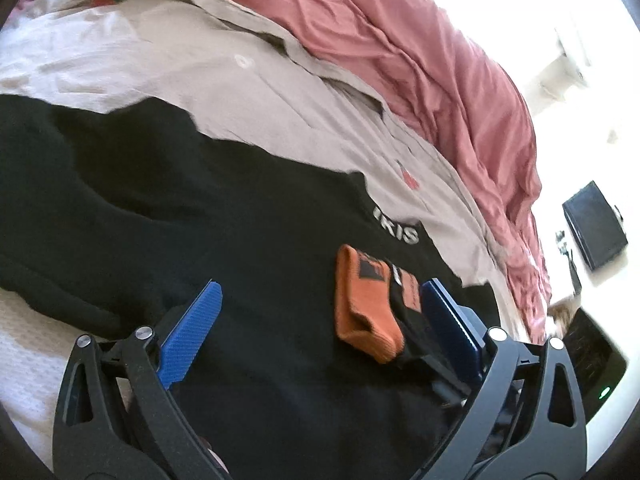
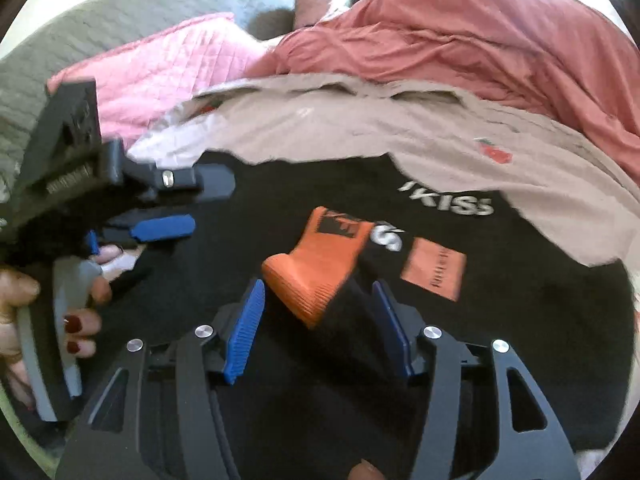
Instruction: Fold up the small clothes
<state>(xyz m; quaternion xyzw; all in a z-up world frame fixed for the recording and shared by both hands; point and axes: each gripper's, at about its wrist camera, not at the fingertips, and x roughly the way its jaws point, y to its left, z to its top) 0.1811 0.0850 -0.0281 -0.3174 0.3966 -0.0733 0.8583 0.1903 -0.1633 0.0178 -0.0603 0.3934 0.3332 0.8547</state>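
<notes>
I am seeing the person's hand, with dark red nails, gripping the left gripper at the far left of my right wrist view; its blue pads are standing wide apart, holding nothing. Further right, the folded orange ribbed sock is lying on the black garment with white lettering, just ahead of my right gripper, whose jaws are gaping about halfway, gripping nothing. Behind, a beige shirt is spreading under a rumpled salmon-pink duvet.
</notes>
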